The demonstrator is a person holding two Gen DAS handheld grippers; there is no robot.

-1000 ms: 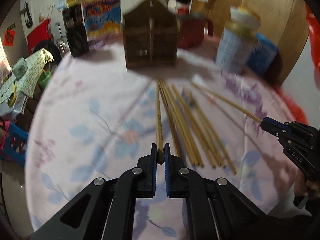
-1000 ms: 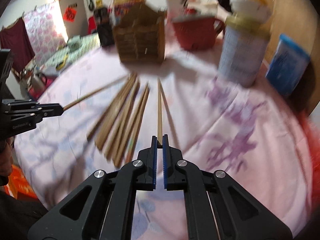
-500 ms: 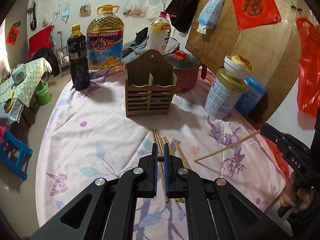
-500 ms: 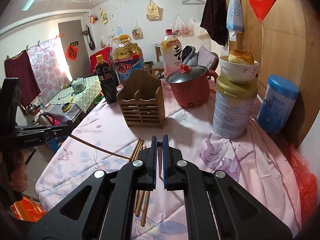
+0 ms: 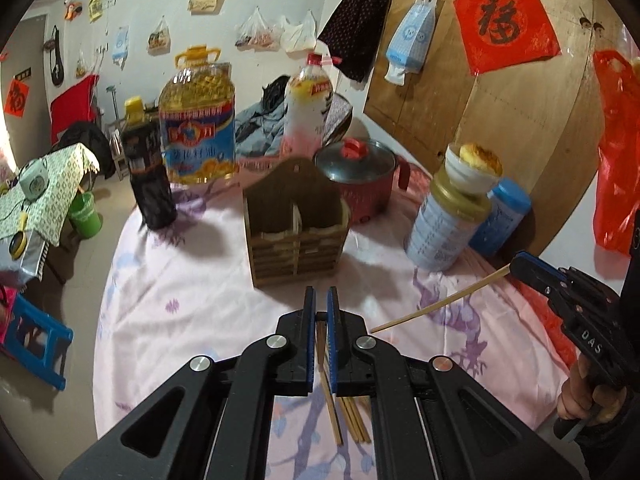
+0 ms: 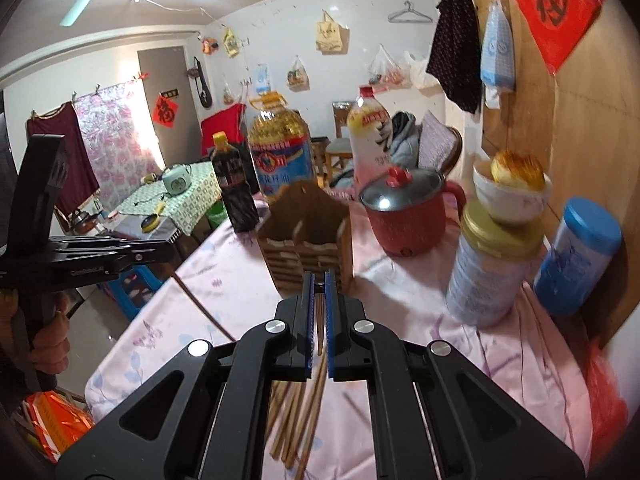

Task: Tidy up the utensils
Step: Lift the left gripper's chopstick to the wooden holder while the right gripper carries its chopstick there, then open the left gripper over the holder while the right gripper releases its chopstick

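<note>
left tool pinching chopstick | right tool likewise | holder ahead, apart

A red pot, oil jug and dark bottle stand on the floral tablecloth.

- Left wrist view: looking forward and slightly down over the table, near the wooden holder.
- Right wrist view: from the right side, similar height, facing the same holder.
- Shared: holder, red pot, bottles, back wall.
</note>
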